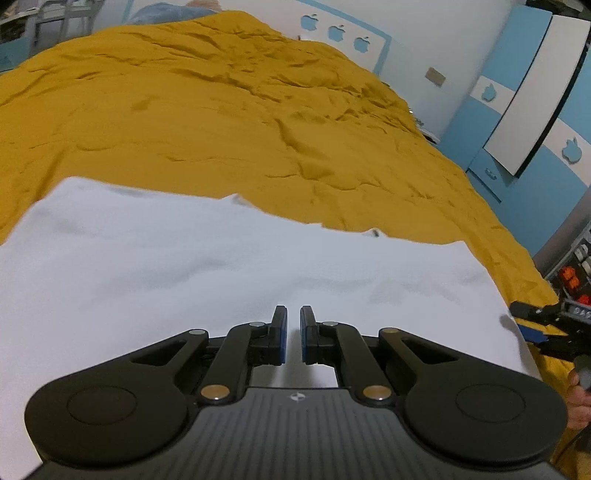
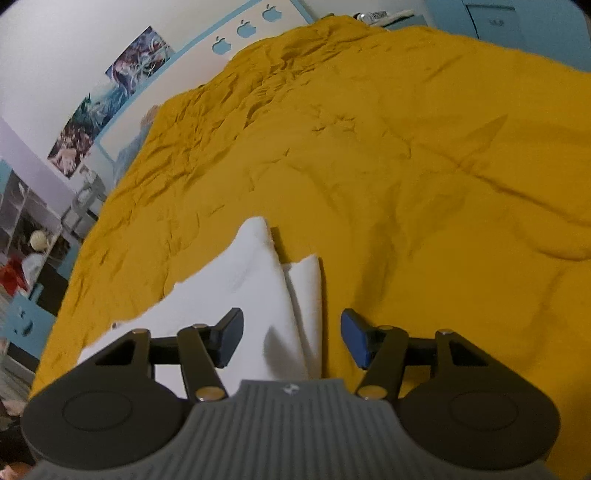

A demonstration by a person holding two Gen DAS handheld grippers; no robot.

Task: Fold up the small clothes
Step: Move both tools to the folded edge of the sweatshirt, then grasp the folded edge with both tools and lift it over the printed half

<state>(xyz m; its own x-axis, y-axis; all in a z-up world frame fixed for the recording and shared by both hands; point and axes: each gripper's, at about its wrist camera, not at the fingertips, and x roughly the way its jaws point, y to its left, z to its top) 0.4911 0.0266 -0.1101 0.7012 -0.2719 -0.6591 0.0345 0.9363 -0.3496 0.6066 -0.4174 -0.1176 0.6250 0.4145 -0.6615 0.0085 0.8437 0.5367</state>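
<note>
A bed (image 1: 207, 122) covered by a creased mustard-yellow sheet (image 2: 406, 166) fills both wrist views and carries the work. Behind it stands a white headboard with blue trim and three blue apple shapes (image 1: 336, 32); the same shapes (image 2: 245, 27) appear in the right wrist view, beside posters (image 2: 110, 96) on a pale wall and open shelves (image 2: 29, 243) at the left edge. A blue and white cupboard (image 1: 532, 96) with apple marks stands to the right of the bed in the left wrist view. The garment (image 1: 229, 266), plain white cloth, lies spread flat on the near part of the sheet, its far edge uneven and slightly blurred; in the right wrist view the garment (image 2: 255, 280) rises to a rounded point, with a second narrow layer showing along its right side. The left hand-held gripper (image 1: 293, 334) hovers over the cloth with its blue-padded fingers drawn nearly together, only a slim gap between them; whether they pinch any cloth cannot be told. The right hand-held gripper (image 2: 291, 339) has its fingers wide apart, the layered edge of the cloth lying between them without either pad pressing on it. That gripper also shows at the right edge of the left wrist view (image 1: 543, 325), at the cloth's corner.
</note>
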